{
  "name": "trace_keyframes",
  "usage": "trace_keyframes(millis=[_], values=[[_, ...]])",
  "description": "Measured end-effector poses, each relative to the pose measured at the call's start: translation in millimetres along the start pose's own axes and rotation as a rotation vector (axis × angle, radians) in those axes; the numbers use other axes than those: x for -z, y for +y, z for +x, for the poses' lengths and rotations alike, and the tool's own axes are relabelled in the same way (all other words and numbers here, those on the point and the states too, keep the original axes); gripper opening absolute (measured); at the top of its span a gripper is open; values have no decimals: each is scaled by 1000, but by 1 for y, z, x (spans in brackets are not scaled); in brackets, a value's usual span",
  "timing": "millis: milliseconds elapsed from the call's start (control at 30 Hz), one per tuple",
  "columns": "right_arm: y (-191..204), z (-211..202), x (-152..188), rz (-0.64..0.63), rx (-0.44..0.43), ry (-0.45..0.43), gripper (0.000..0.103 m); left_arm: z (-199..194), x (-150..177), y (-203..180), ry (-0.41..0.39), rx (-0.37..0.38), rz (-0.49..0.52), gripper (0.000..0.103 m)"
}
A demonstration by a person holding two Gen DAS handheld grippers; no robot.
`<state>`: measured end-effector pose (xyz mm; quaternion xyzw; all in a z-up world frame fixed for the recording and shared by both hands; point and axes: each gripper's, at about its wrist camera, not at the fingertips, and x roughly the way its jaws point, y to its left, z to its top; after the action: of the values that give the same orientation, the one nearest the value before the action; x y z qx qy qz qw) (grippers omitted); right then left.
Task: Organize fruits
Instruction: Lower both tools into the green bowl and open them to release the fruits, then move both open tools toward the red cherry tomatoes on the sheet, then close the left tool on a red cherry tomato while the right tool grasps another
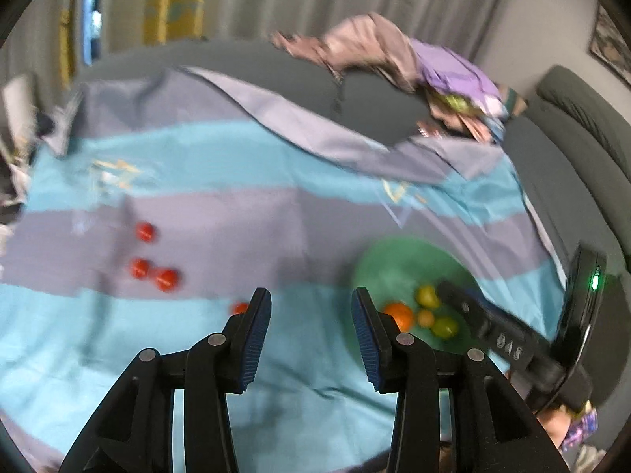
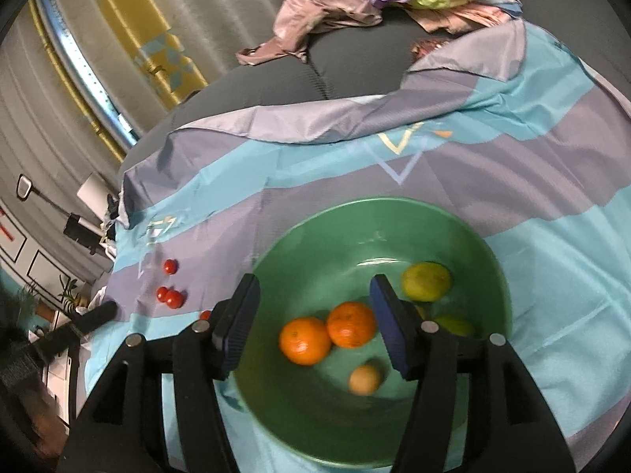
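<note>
A green bowl (image 2: 394,216) sits on the striped cloth and holds two oranges (image 2: 304,339) (image 2: 350,323), a small pale fruit (image 2: 364,379) and two yellow-green fruits (image 2: 426,280). My right gripper (image 2: 314,287) hovers open above the bowl; the oranges lie below it in the bowl, untouched. Several small red fruits (image 1: 166,279) lie loose on the cloth to the left of the bowl (image 1: 394,252). My left gripper (image 1: 311,299) stands open over the cloth with nothing between its fingers; one red fruit (image 1: 239,308) peeks out beside its left finger. The right gripper's body (image 1: 493,327) reaches over the bowl.
The blue and grey striped cloth (image 1: 197,197) covers a grey sofa (image 2: 276,79). A heap of clothes (image 2: 355,0) lies at the back. Grey sofa cushions (image 1: 583,126) rise at the right, and curtains hang behind. Cluttered furniture stands off the cloth's left edge.
</note>
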<state>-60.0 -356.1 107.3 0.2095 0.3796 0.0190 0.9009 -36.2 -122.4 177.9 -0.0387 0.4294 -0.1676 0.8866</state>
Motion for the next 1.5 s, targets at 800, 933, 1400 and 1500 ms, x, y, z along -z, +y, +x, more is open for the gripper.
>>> trace_keyframes(millis=[800, 933, 1400, 1500], values=[[156, 131, 29, -384, -31, 259, 48, 119, -10, 166, 120, -22, -303, 46], [150, 147, 39, -381, 5, 295, 49, 135, -4, 163, 179, 6, -288, 46], [163, 173, 57, -443, 43, 343, 43, 158, 10, 172, 257, -91, -314, 42], [161, 176, 59, -438, 50, 354, 40, 159, 12, 174, 250, -97, -314, 40]])
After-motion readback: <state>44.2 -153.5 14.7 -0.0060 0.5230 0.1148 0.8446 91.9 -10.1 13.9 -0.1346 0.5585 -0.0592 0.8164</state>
